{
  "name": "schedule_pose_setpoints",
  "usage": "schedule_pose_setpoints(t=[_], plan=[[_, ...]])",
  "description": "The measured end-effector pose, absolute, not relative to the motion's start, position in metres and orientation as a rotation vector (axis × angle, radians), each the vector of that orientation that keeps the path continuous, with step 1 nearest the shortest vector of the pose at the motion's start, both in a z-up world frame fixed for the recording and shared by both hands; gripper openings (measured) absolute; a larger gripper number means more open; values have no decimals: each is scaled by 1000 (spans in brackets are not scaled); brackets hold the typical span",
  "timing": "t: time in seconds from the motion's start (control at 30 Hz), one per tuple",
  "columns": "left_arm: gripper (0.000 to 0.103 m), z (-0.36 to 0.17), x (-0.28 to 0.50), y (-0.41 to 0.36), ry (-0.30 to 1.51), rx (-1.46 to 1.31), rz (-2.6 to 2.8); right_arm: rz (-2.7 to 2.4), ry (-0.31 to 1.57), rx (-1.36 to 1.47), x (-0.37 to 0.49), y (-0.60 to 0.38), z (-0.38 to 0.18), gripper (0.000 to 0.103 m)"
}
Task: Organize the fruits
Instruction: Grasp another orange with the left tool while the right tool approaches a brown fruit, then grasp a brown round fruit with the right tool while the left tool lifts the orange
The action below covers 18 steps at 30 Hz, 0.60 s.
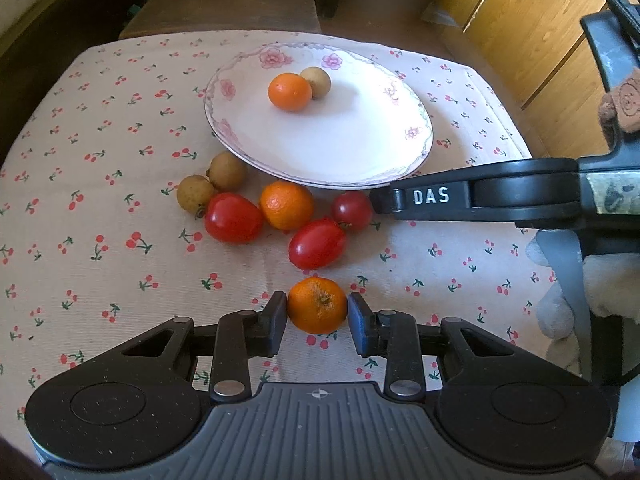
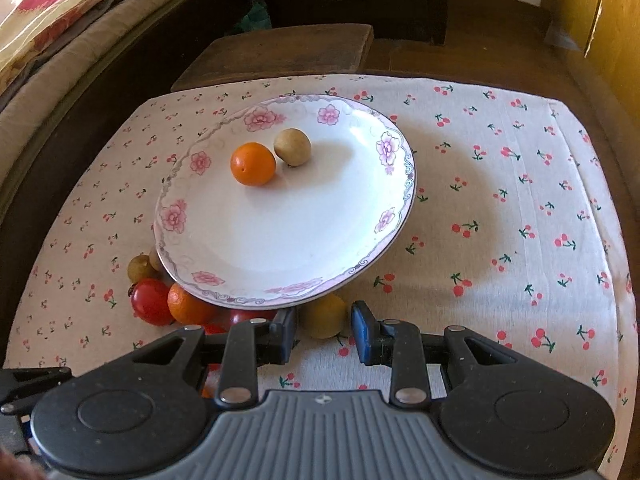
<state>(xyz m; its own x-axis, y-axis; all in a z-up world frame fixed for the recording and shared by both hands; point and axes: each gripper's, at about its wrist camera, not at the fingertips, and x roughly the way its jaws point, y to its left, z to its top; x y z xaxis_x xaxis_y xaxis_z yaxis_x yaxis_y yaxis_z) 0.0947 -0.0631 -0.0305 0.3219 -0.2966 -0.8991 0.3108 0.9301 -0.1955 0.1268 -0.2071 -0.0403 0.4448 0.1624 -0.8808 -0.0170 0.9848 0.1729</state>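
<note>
A white floral plate [image 1: 360, 148] holds an orange [image 1: 289, 91] and a brown fruit [image 1: 316, 82]; it also shows in the right wrist view [image 2: 300, 240]. My left gripper [image 1: 317, 312] is closed against an orange [image 1: 317, 310] resting on the cloth. Beyond it lie three red tomatoes [image 1: 234, 218], another orange [image 1: 286, 205] and two brown fruits [image 1: 228, 171]. My right gripper [image 2: 323, 330] is open around a yellowish fruit [image 2: 323, 316] at the plate's near rim, with gaps on both sides.
The cherry-print cloth [image 2: 500, 220] covers the table. The right gripper's body [image 1: 500, 196] reaches in from the right in the left wrist view. A dark wooden stool [image 2: 280, 56] stands behind the table. A wooden cabinet [image 1: 520, 20] is at the right.
</note>
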Motion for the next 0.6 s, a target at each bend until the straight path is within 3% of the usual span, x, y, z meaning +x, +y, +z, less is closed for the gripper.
schedule_pose_setpoints(t=[0.6], plan=[[41,-29,83,-55,1179,37,-389,83,1180,53,69,-212,-23,28]])
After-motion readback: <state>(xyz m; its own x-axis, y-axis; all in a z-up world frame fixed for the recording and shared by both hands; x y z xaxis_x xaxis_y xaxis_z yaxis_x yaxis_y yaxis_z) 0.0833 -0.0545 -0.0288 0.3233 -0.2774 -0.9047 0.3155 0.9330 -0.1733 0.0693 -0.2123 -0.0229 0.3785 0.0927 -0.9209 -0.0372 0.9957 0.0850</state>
